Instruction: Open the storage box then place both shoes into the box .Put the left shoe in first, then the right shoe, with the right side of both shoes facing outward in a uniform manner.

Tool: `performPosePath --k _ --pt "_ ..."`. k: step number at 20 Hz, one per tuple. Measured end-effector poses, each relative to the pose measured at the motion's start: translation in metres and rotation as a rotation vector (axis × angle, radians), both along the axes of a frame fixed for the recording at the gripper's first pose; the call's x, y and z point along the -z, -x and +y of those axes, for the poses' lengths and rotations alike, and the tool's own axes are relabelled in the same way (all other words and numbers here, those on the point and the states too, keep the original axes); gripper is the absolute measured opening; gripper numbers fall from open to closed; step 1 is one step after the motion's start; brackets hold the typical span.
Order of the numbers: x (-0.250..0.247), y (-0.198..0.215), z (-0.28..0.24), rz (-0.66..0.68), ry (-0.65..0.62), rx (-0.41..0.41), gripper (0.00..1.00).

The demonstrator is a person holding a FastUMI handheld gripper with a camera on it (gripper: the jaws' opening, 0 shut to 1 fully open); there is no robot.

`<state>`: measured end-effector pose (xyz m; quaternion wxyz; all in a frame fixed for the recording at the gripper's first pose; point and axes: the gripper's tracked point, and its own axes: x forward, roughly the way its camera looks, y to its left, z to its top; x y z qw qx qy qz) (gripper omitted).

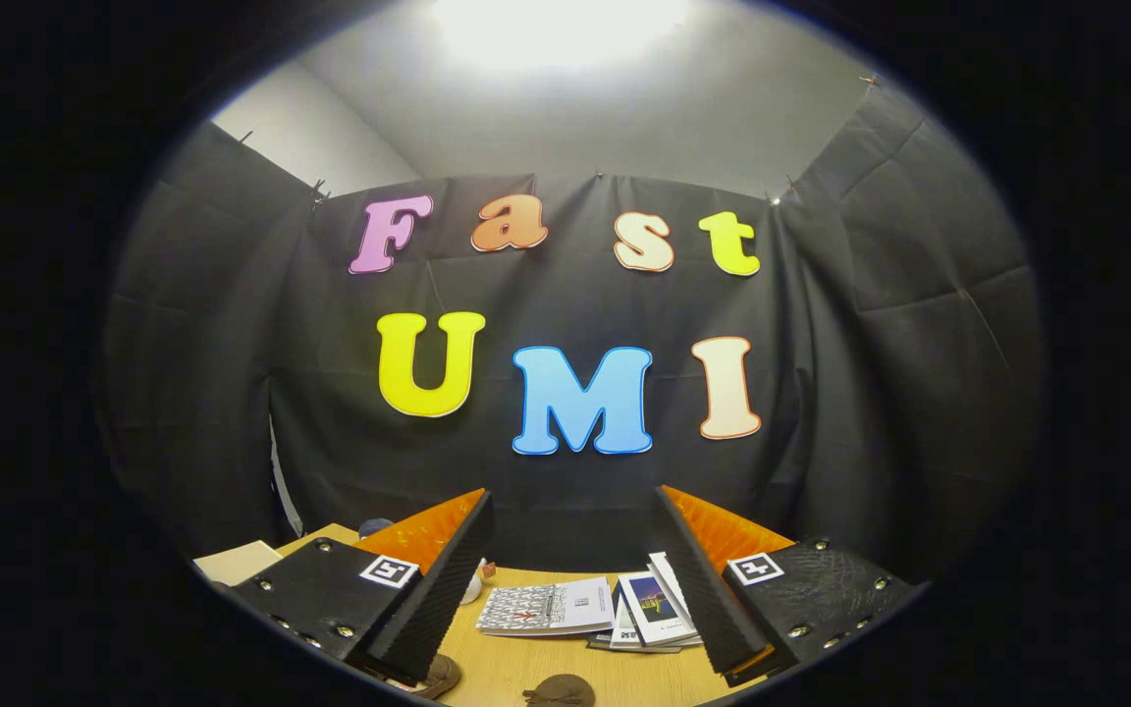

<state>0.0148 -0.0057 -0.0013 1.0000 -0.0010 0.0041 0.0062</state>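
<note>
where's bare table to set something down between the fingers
Gripper fingers are open, holding nothing. Bare wooden table lies between them, nearer than the booklets and beside the brown shoe tips. Beyond that, the booklets crowd the middle.

2 brown shoes [559, 691] cut off low between spread fingers [428, 589], details unclear.

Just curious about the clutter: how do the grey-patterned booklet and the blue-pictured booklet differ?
Grey-patterned booklet lies alone on the table; blue-pictured booklet tops a stack. The grey one lies wide, the blue one narrow, tilted. Both sit between the fingers of the open gripper.
</note>
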Motion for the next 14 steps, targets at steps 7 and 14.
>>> performPosePath --k 7,14 --pt "0.01 -0.002 0.023 0.004 -0.01 -0.029 0.99" --pt "0.045 -0.001 0.061 0.085 -0.088 -0.111 0.99"
